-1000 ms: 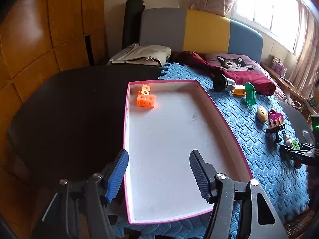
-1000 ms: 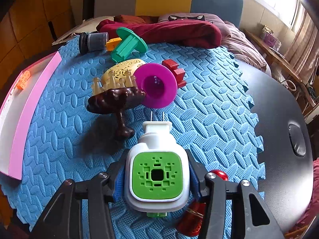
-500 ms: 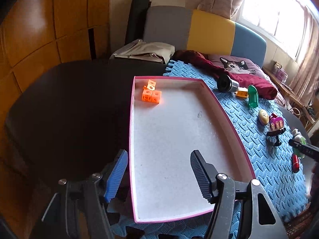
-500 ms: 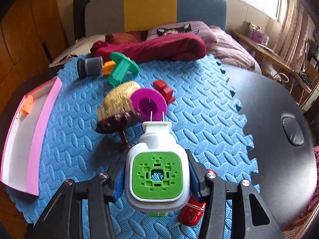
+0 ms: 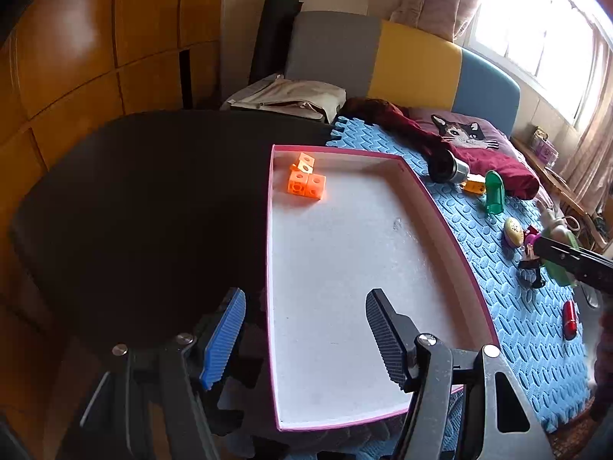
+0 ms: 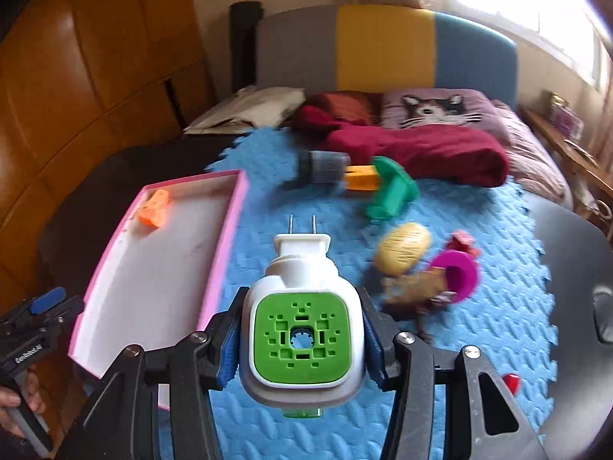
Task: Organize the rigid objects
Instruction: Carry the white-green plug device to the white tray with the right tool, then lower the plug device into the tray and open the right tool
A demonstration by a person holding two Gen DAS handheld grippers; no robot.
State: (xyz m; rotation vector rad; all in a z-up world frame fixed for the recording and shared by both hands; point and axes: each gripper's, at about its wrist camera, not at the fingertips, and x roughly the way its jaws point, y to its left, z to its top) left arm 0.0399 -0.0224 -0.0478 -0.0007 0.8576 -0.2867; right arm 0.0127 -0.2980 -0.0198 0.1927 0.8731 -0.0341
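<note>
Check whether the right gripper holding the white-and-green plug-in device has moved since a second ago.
Yes. The right gripper, shut on the white-and-green plug-in device, has risen and swung left toward the pink-rimmed tray, away from the brown stand.

Home bedroom — bed (image 6: 440,122), curtains (image 5: 433,4).

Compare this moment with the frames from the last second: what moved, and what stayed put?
The right gripper, shut on the plug-in throughout, rose off the mat and swung left toward the tray, leaving the red tube behind. The left gripper stayed open over the tray's near end. The orange blocks and the other toys on the mat did not move.
</note>
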